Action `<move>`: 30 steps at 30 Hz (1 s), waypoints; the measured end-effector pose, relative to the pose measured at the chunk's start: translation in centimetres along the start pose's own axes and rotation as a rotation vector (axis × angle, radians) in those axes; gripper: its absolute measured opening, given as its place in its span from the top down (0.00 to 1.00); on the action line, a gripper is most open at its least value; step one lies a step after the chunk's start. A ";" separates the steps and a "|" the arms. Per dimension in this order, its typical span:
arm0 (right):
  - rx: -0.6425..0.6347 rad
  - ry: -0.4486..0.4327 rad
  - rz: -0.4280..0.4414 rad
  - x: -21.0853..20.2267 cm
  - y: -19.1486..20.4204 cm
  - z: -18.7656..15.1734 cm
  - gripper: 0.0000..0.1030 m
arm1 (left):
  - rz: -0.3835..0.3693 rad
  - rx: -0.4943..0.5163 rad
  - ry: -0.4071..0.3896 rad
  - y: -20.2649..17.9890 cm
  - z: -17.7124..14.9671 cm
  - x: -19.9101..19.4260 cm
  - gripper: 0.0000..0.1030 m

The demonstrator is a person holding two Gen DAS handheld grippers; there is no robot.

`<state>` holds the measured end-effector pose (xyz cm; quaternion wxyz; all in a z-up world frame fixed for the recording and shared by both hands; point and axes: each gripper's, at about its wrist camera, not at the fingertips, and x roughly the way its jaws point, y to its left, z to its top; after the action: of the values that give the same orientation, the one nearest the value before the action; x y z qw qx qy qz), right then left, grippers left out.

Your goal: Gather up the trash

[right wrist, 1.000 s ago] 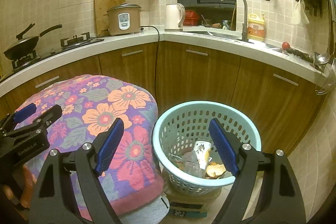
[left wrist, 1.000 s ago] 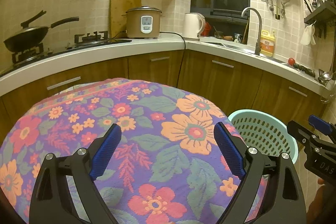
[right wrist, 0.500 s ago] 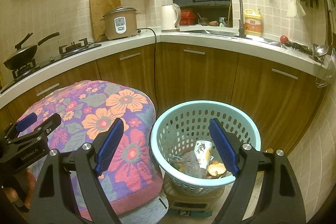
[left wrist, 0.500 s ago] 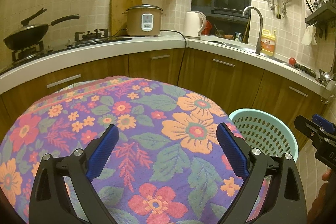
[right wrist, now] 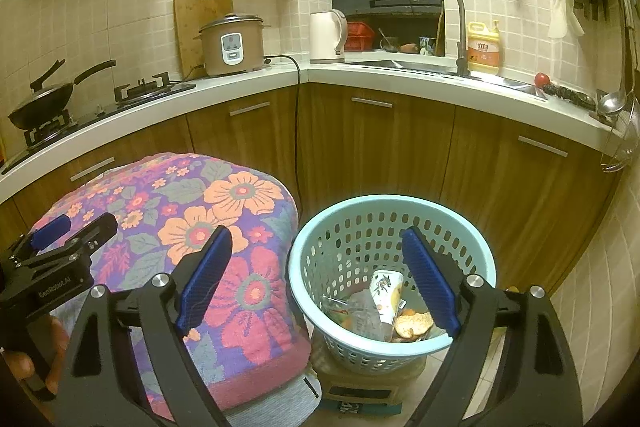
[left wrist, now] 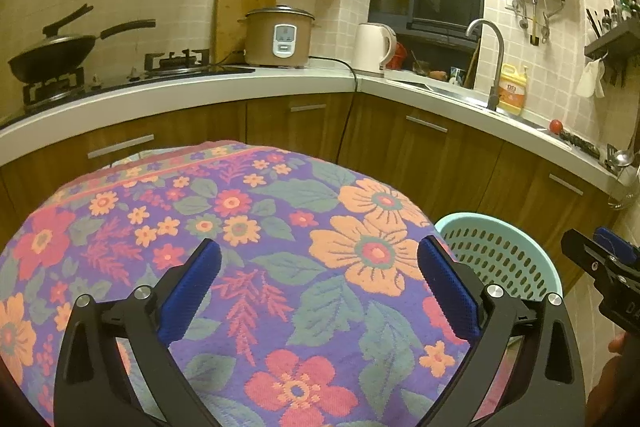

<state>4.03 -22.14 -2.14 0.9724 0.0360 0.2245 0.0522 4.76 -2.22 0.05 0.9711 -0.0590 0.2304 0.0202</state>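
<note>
A light blue perforated basket [right wrist: 348, 227] stands on the floor beside the table; it also shows in the left wrist view [left wrist: 500, 259]. Inside lie a paper cup [right wrist: 386, 291], crumpled wrappers [right wrist: 362, 315] and orange peel [right wrist: 414, 321]. My right gripper [right wrist: 316, 279] is open and empty, held above and in front of the basket. My left gripper [left wrist: 318, 287] is open and empty above the floral tablecloth [left wrist: 248, 227]. No loose trash shows on the cloth.
The cloth-covered table [right wrist: 224, 211] sits left of the basket. A wooden-fronted counter [right wrist: 400, 147] wraps behind, bearing a wok [left wrist: 52, 55], rice cooker [left wrist: 280, 37], kettle [left wrist: 374, 47], tap [left wrist: 494, 67] and soap bottle [left wrist: 512, 89]. The basket rests on a box [right wrist: 360, 387].
Both grippers have risen and drawn back slightly; the views show a little more of the table and the basket. Both stay open and empty.
</note>
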 end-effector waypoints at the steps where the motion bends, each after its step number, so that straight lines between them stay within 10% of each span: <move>1: 0.000 0.001 0.001 0.0 0.0 0.0 0.20 | -0.002 -0.005 0.001 0.1 0.0 0.0 0.07; 30: -0.010 -0.003 -0.006 -0.2 0.3 0.0 0.20 | 0.005 -0.019 0.002 0.1 0.1 0.0 0.07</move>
<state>3.85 -21.82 -2.08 0.9731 0.0306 0.2226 0.0503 4.76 -2.10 0.10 0.9702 -0.0678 0.2311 0.0246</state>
